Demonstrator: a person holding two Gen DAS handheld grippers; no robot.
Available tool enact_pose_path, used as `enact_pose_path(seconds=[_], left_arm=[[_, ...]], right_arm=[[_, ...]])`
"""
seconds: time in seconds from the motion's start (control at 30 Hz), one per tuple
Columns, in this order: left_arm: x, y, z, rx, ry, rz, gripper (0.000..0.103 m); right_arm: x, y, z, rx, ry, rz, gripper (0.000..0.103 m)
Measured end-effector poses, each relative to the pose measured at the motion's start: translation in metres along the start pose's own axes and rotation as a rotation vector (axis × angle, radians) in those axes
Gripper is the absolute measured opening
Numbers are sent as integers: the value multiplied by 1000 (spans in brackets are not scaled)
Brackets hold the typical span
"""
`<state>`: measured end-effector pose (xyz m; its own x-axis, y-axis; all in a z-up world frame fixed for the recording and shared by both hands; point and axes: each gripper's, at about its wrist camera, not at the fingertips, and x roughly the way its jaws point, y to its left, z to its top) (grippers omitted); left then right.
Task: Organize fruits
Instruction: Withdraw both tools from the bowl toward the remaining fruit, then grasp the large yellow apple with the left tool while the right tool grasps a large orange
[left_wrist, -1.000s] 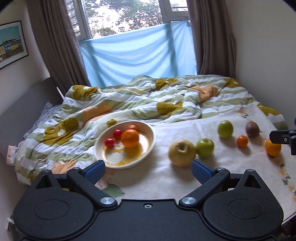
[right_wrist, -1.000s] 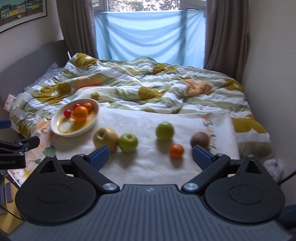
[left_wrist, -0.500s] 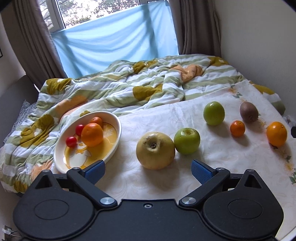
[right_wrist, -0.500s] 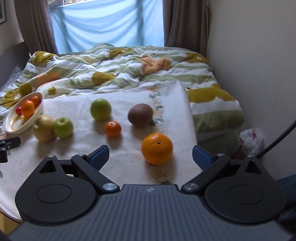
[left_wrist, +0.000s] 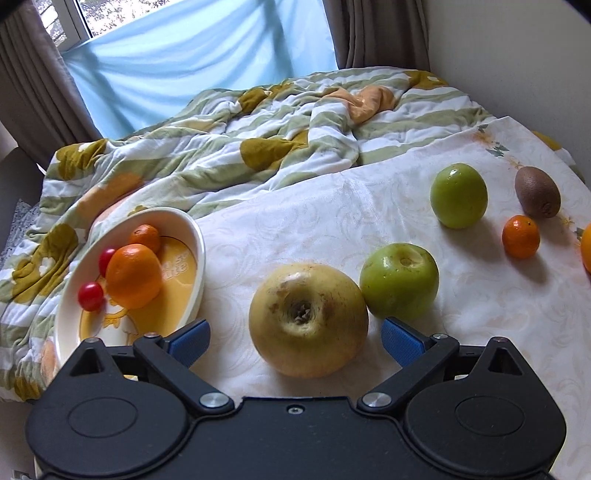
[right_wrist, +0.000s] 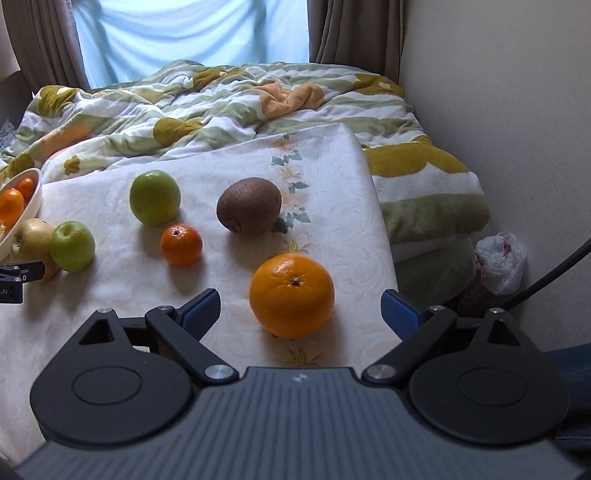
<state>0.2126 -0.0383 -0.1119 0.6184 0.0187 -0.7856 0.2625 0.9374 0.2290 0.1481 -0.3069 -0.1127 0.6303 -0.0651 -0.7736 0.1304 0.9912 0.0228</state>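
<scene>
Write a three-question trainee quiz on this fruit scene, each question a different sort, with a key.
1. True or false: the left claw is shut on the yellow apple.
2. Multiple choice: which fruit lies between the open fingers of the right claw? A kiwi; B big orange; C small orange.
3. Fill in: the two cherry tomatoes lie in the ____.

Key: 1 false, its fingers stand open on either side of the apple; 2 B; 3 bowl.
</scene>
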Motion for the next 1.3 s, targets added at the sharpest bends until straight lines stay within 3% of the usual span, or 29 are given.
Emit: enact_pose_path(seconds=[0.37, 0.53, 0.83, 1.07, 1.3], left_arm=[[15, 3, 5, 21, 15, -15, 99], [19, 1, 5, 30, 31, -65, 80], [18, 2, 4, 31, 28, -71, 79], [14, 7, -2, -6, 38, -65, 79], [2, 9, -10, -43, 33, -67, 79]], right_arm=[[24, 9, 5, -39, 33, -9, 103], [29, 10, 5, -33, 45, -3, 102], [35, 10, 4, -28, 63, -5, 91], [41, 7, 3, -25, 69, -6, 75], [38, 11, 1, -36, 58, -12, 75]])
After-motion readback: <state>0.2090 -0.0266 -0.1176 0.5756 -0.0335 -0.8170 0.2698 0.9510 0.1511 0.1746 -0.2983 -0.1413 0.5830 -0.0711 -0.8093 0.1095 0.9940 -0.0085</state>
